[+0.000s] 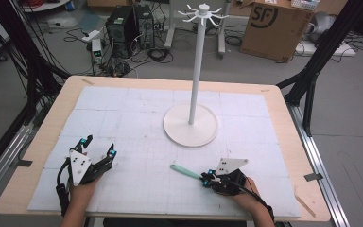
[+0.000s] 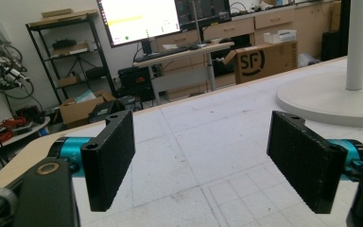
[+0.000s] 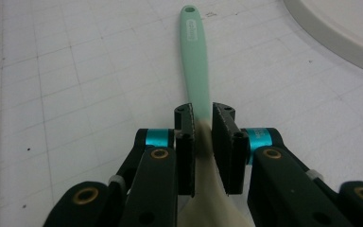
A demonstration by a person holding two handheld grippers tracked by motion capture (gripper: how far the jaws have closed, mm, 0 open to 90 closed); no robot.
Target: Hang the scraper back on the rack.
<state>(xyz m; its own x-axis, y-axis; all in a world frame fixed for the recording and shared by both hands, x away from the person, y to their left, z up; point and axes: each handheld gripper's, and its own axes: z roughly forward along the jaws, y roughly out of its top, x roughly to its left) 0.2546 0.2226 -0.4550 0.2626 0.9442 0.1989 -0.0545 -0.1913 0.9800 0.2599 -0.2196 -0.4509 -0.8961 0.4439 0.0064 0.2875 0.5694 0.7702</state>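
A mint-green utensil handle (image 1: pixel 184 171) with a hole at its tip lies low over the white mat, pointing away to the left. My right gripper (image 1: pixel 207 180) is shut on it where the green handle (image 3: pixel 194 61) meets a cream-coloured head (image 3: pixel 208 198) that runs back between the black jaws. My left gripper (image 1: pixel 100 146) hovers at the front left with its jaws wide apart and nothing between its pads (image 2: pixel 111 158). A white hanging stand (image 1: pixel 190 125) with a round base, tall pole and hooked top stands mid-table.
The white gridded mat (image 1: pixel 137 109) covers most of the wooden table (image 1: pixel 290 123). The stand's base (image 2: pixel 331 97) lies ahead and right of the left gripper. Beyond the table are a cardboard box (image 1: pixel 274 28), computer towers (image 1: pixel 123 28) and cables on the floor.
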